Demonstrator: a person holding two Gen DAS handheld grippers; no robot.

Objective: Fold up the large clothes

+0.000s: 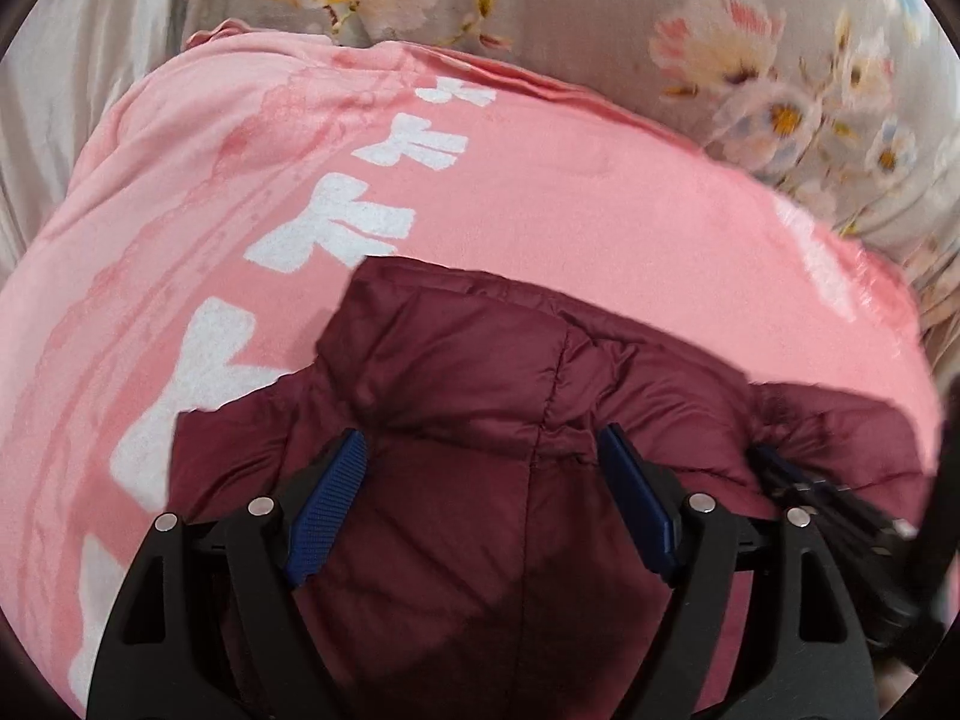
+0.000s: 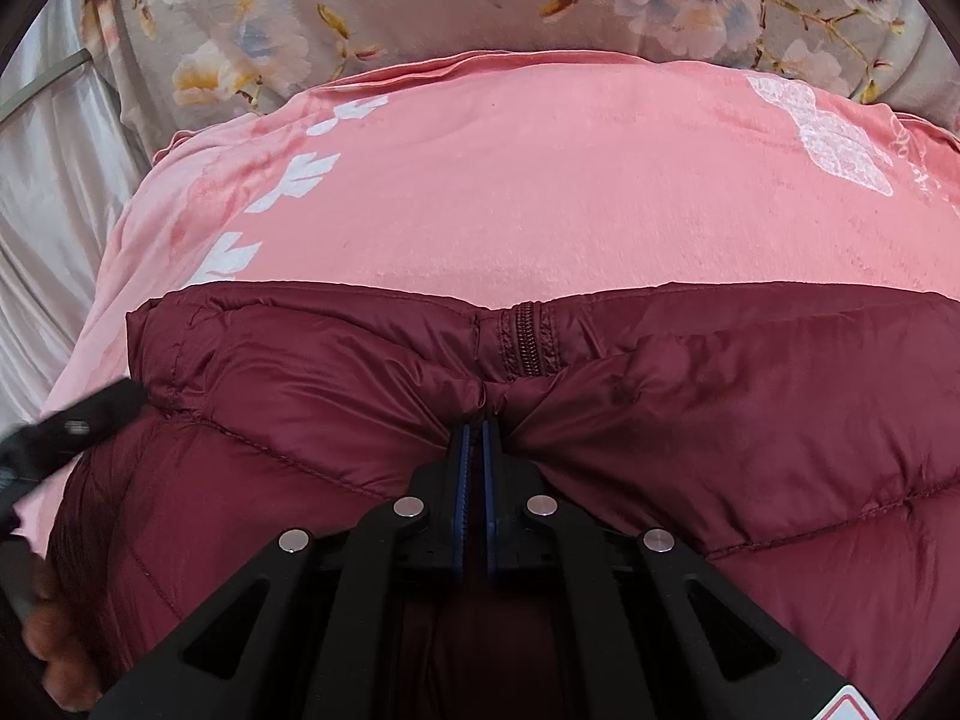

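Observation:
A dark maroon quilted puffer jacket (image 1: 492,396) lies on a pink blanket (image 1: 540,180). In the left wrist view my left gripper (image 1: 483,444) is open, its blue pads (image 1: 327,507) spread over the jacket's padded fabric with nothing between them. In the right wrist view the jacket (image 2: 750,420) fills the lower half, its zipper (image 2: 528,336) at the top edge. My right gripper (image 2: 477,426) is shut on a pinched fold of the jacket just below the zipper. The left gripper's black body (image 2: 66,432) shows at the left edge there.
The pink blanket (image 2: 540,180) with white printed shapes covers a floral grey bedsheet (image 2: 390,6). Pale satin cloth (image 2: 42,168) lies at the left. The right gripper's black body (image 1: 840,510) shows at the right of the left wrist view.

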